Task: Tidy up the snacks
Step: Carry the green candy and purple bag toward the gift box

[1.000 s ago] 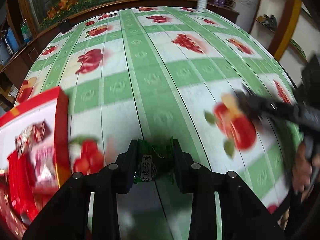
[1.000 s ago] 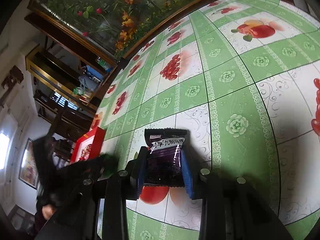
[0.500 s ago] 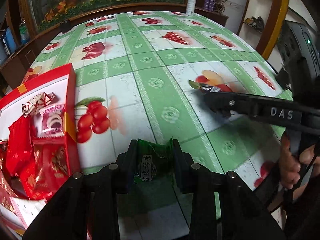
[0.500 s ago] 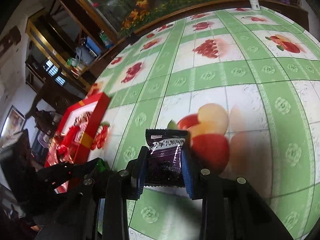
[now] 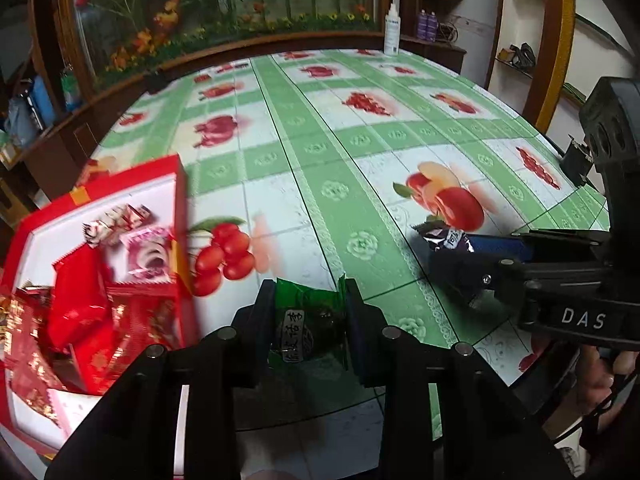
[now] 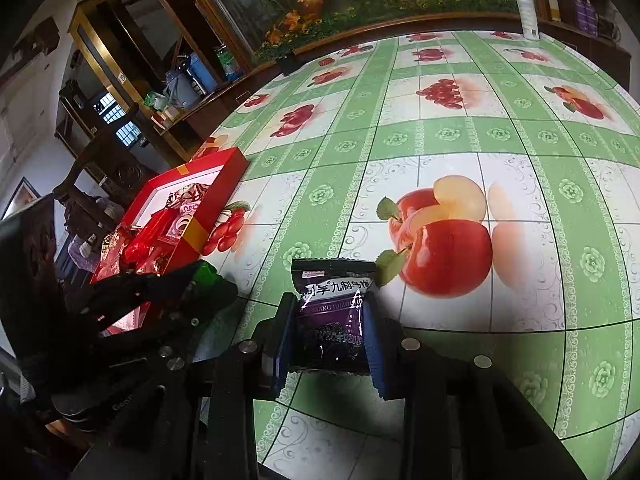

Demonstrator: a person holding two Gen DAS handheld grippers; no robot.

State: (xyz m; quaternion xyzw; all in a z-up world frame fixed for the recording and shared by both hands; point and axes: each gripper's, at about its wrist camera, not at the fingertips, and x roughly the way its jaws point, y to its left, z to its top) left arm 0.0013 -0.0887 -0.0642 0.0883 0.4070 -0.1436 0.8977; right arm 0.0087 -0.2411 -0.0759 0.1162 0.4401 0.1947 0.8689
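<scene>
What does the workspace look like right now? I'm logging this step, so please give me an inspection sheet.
Surface: table under green fruit-print cloth.
Job's things: red box holding red and pink snack packets; green packet; purple packet.
Clutter: white bottle at far edge.
Grippers: left gripper shut on green packet; right gripper shut on purple packet.
Cables: nothing seen.
Surroundings: flower mural, wooden shelves.

Fruit-print table [image 5: 320, 184] bears red box [image 5: 182, 216], white bottle [image 5: 391, 30].
</scene>
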